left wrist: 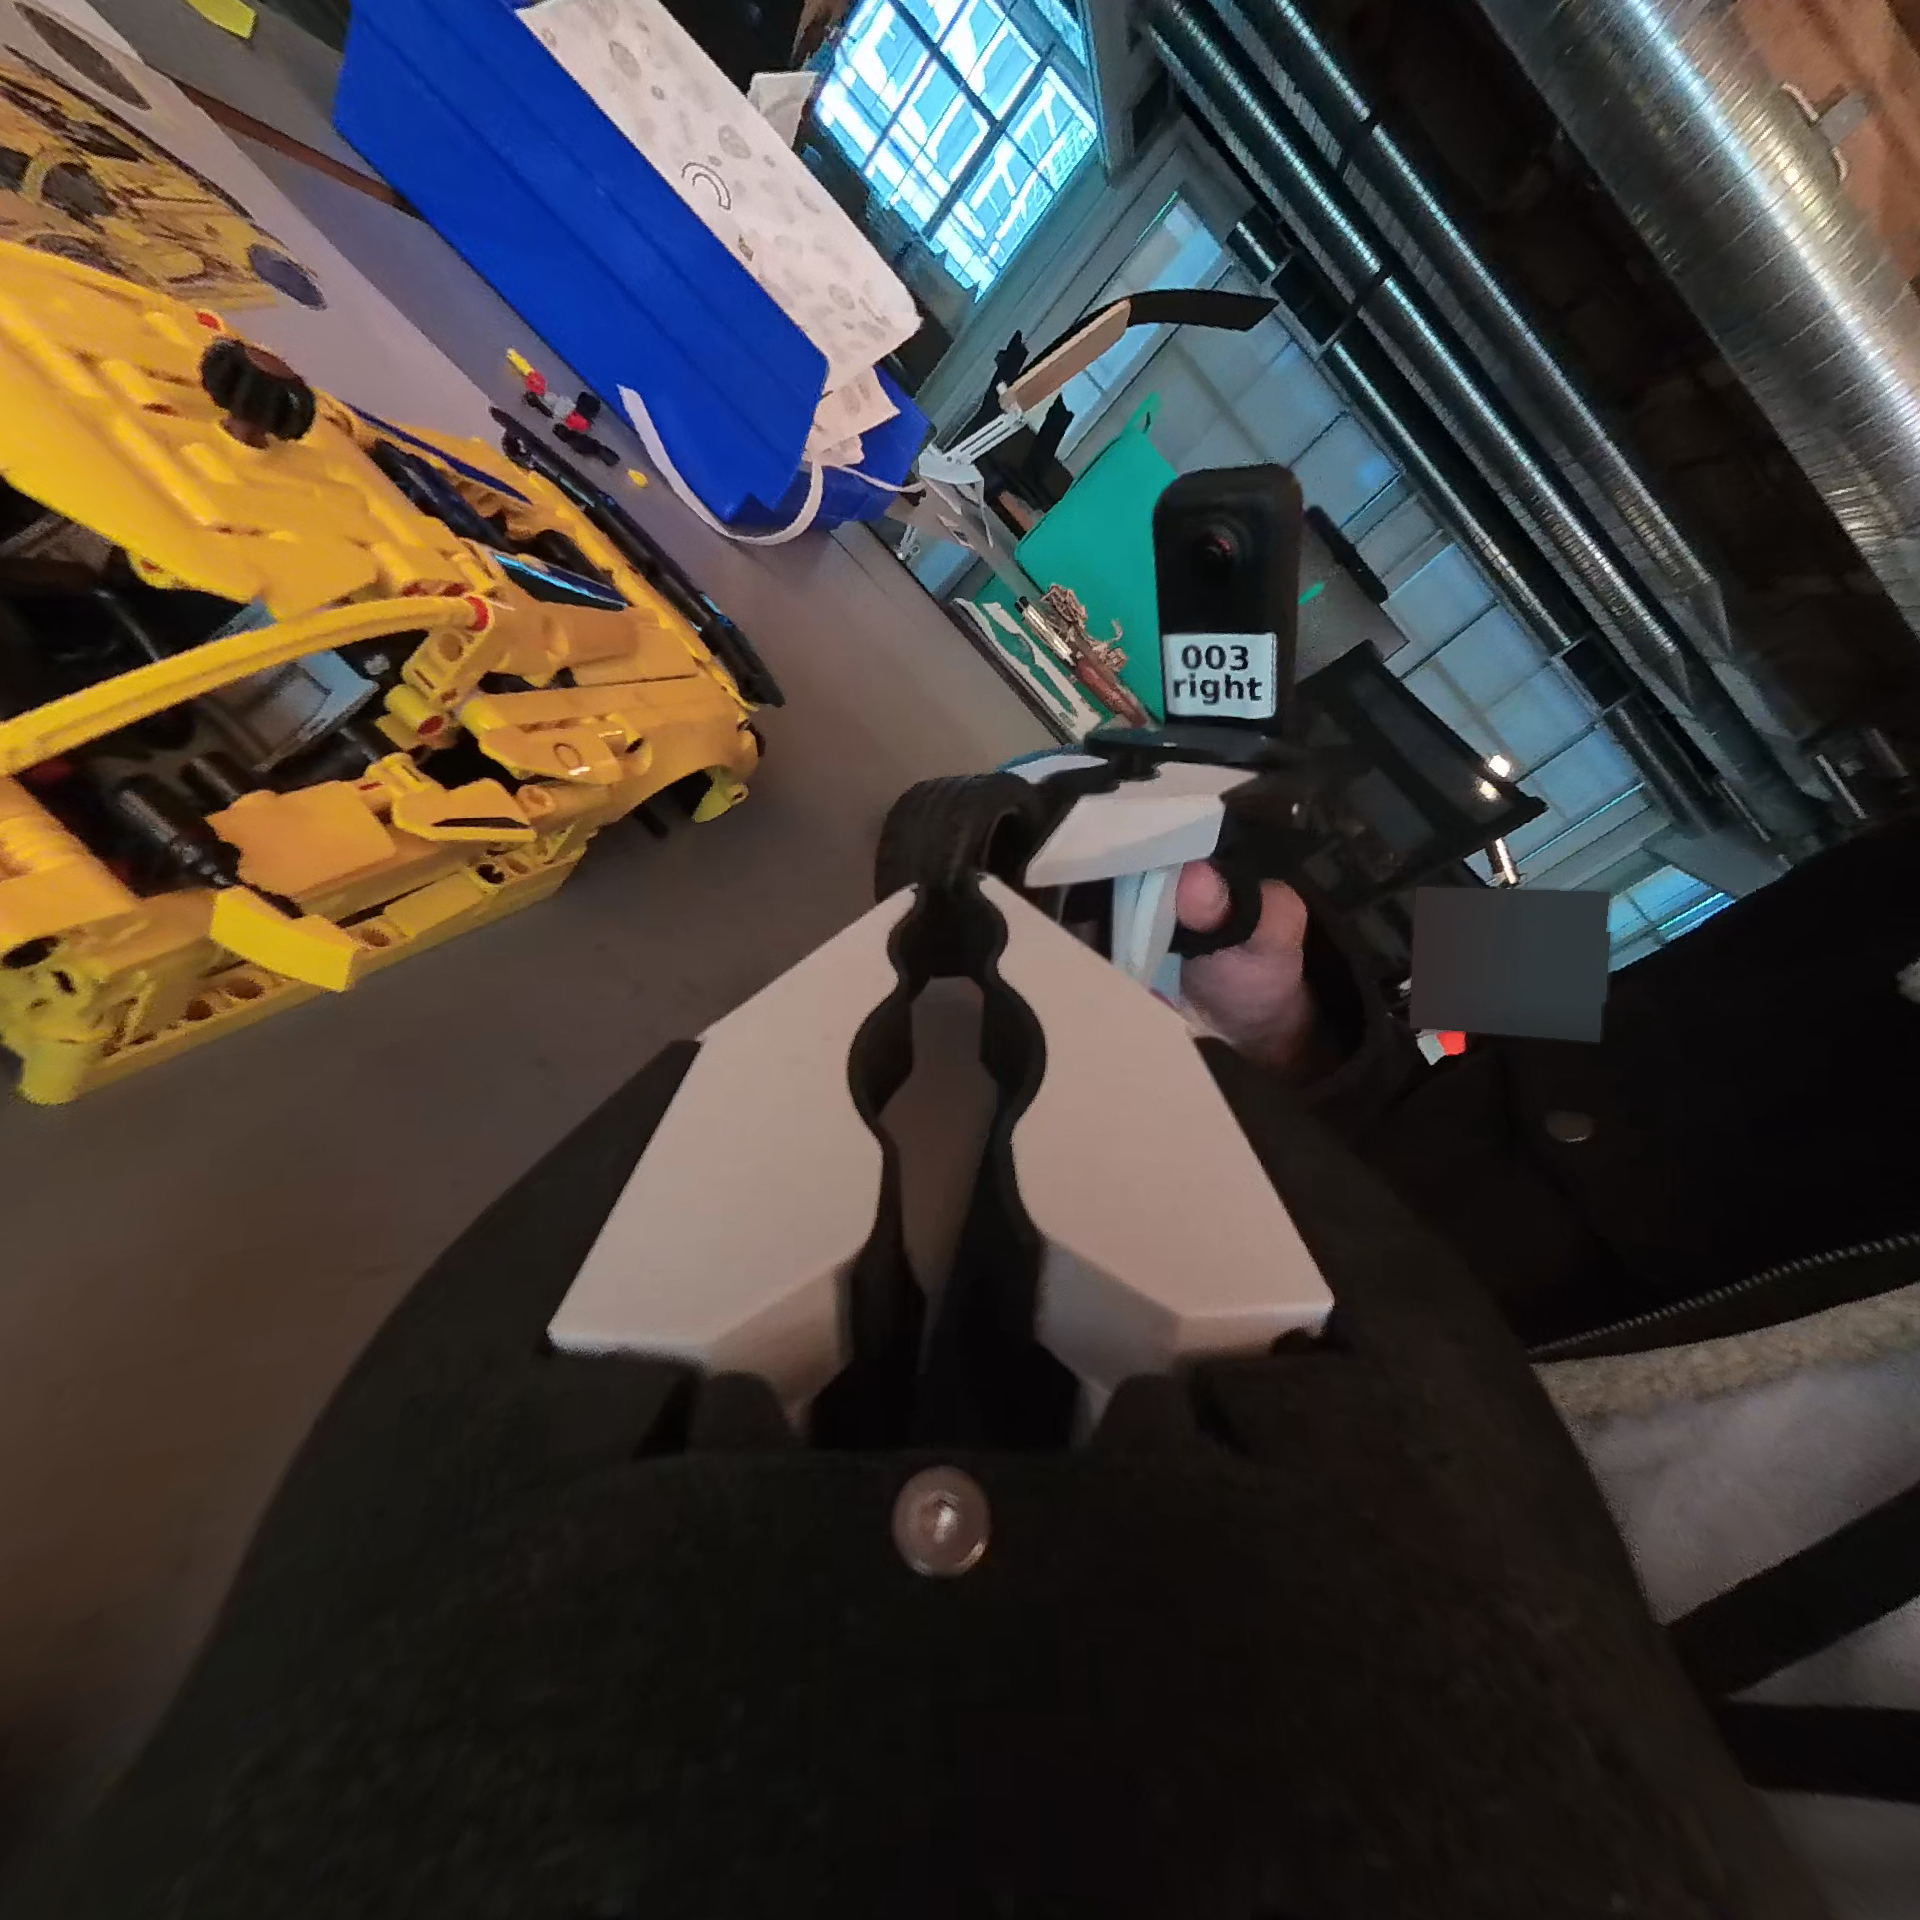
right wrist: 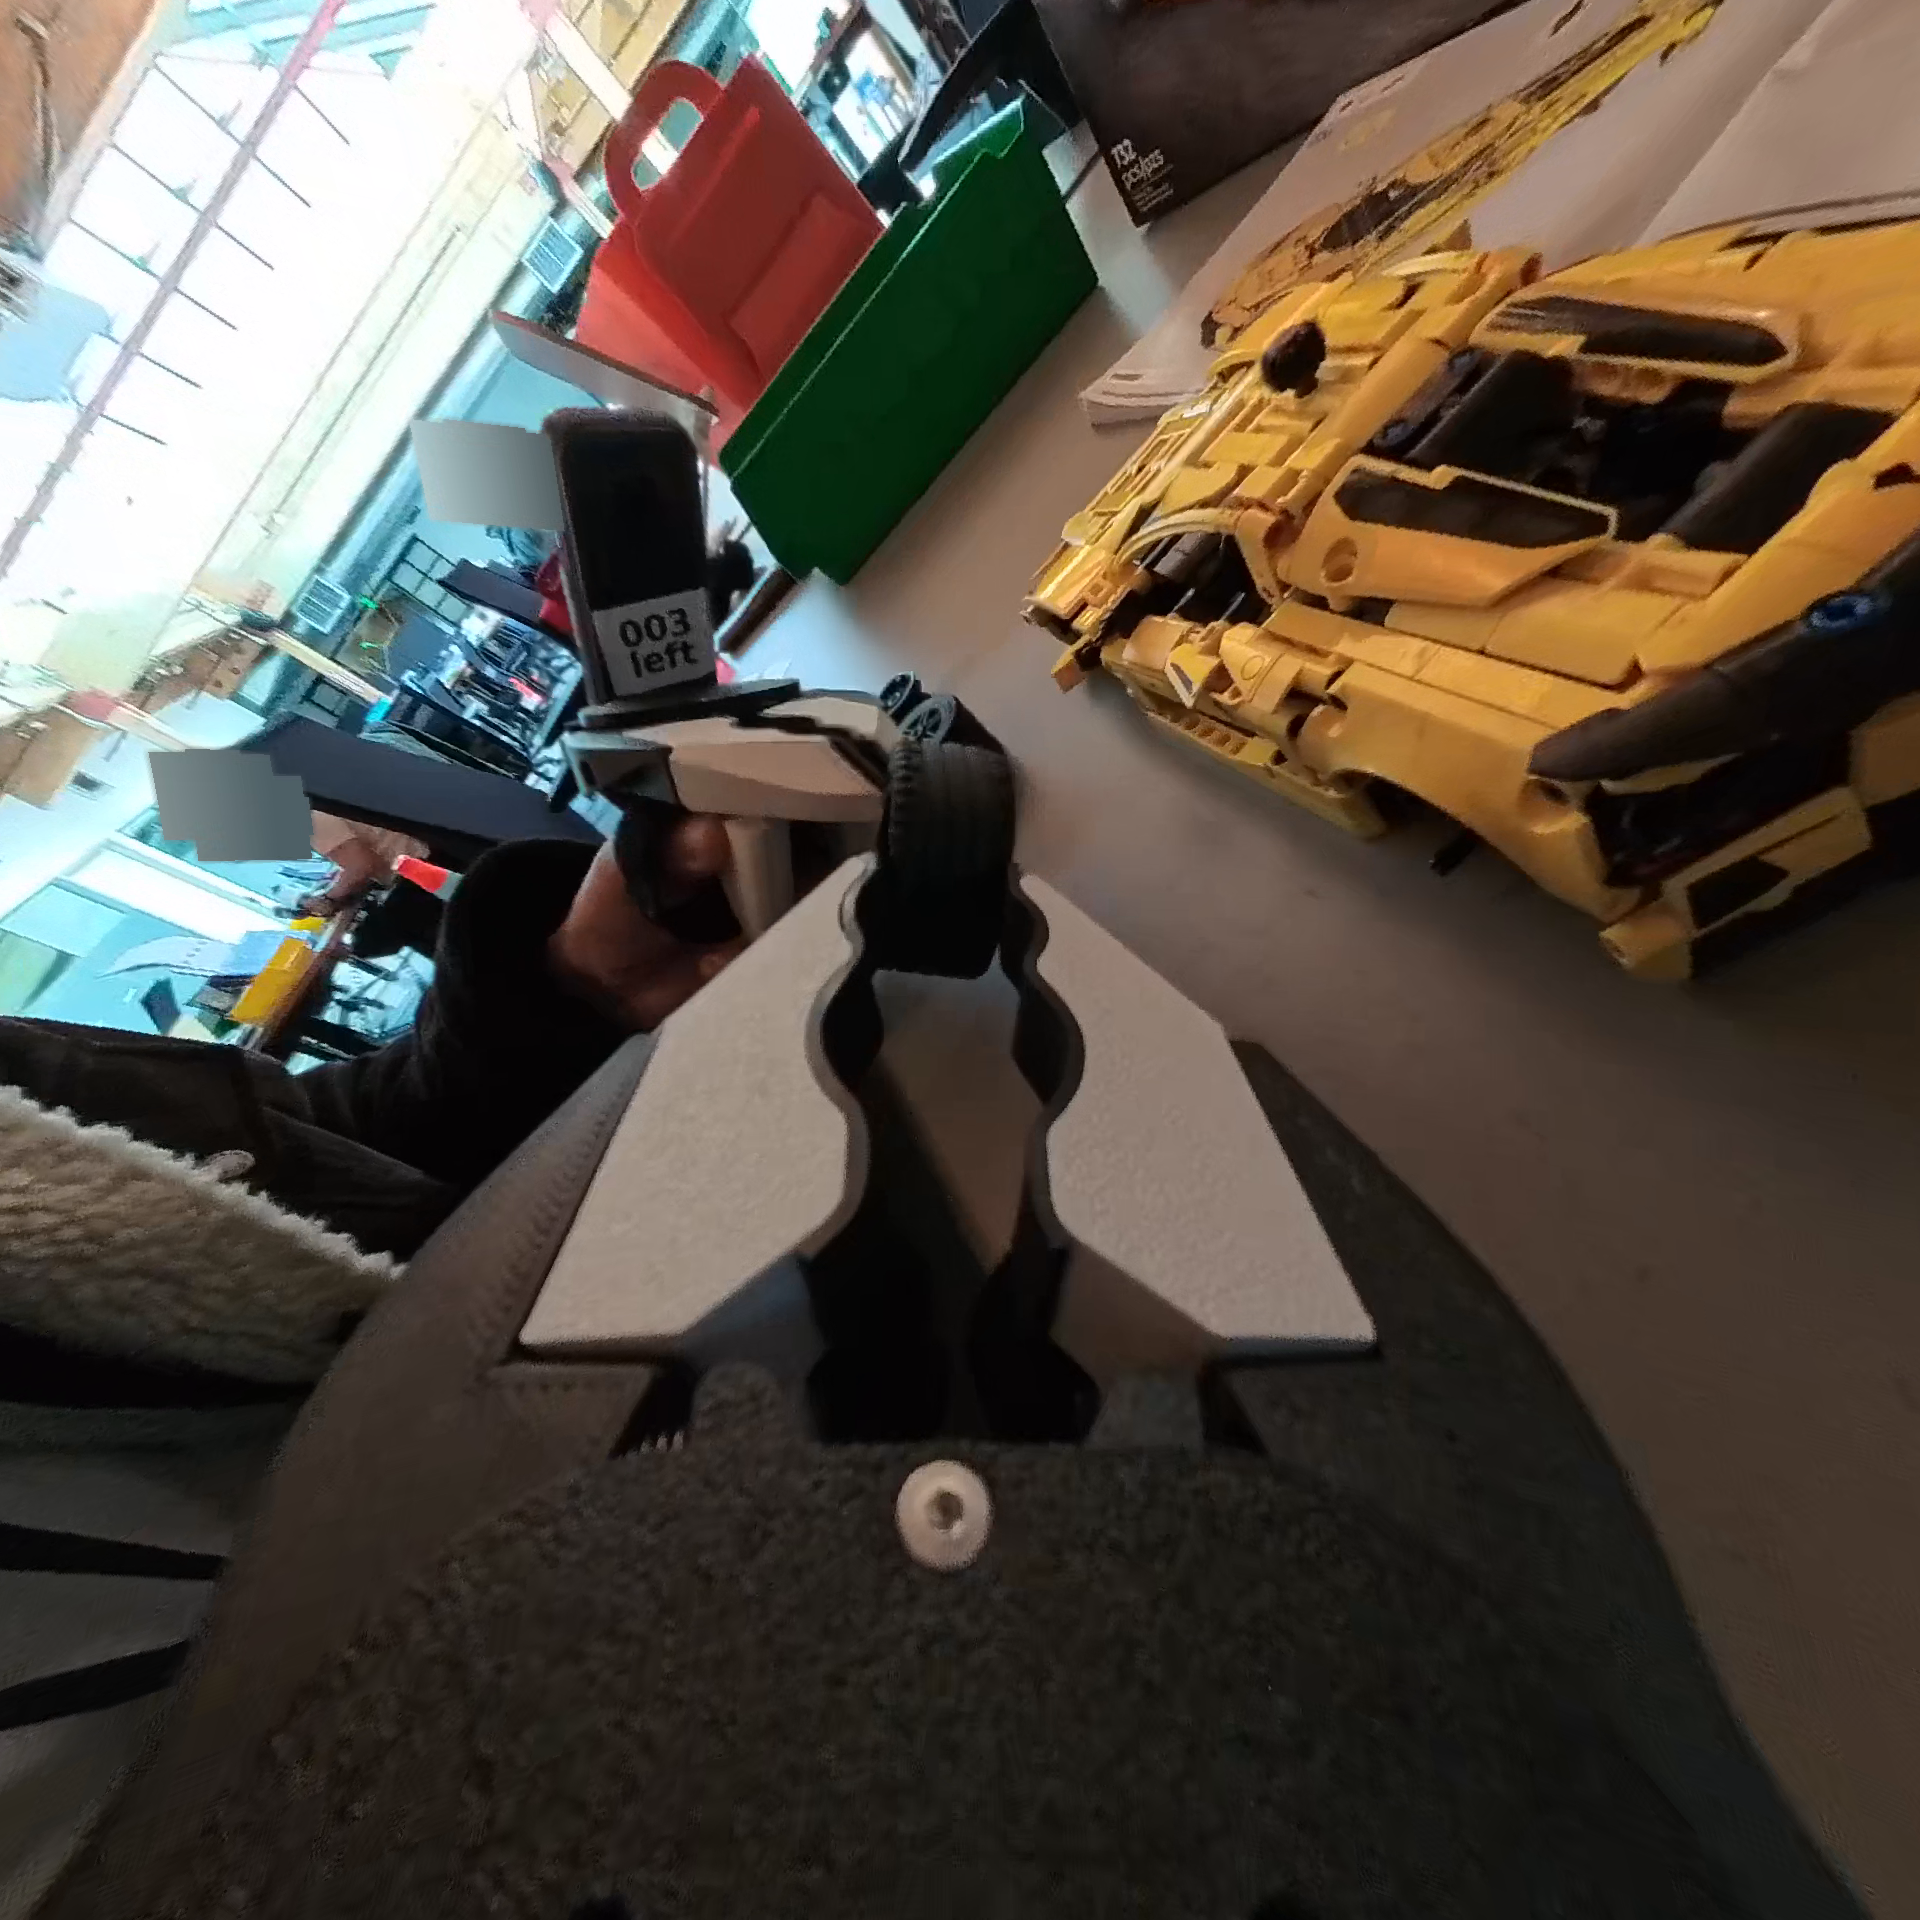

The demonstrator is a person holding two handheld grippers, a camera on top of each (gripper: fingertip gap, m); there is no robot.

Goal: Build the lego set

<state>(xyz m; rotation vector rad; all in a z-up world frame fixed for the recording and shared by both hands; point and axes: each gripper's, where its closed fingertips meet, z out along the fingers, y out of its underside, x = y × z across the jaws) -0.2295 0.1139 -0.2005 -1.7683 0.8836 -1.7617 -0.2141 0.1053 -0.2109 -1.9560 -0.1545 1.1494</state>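
Two hand-held grippers meet nose to nose above a grey table (left wrist: 260, 1195), with a black rubber tyre (right wrist: 951, 821) caught between them. The right gripper (right wrist: 940, 914) has the tyre pinched across its tread at the fingertips. The left gripper (left wrist: 948, 904) has its tips drawn nearly together on something small and dark at the tyre's edge, apparently the black wheel rim (right wrist: 920, 712) seen just behind the tyre from the right wrist view, though what exactly it clamps cannot be told.

The step in hand looks like wheel assembly: seating tyre and rim together before the wheel goes on the car. The yellow Lego sports car (left wrist: 343, 644) sits on the table well apart from the grippers, its near wheel arch (right wrist: 1392, 790) bare. A blue bin (left wrist: 582, 229) with paper sheets, a green bin (right wrist: 914, 343), the instruction booklet (right wrist: 1174, 343) and a few loose small parts (left wrist: 566, 416) lie beyond.

The next move likely calls for both tools to hold firm while the rim is pressed squarely into the tyre, then a carry to the empty arch and a straight push onto its axle. A skewed push risks popping the tyre free.
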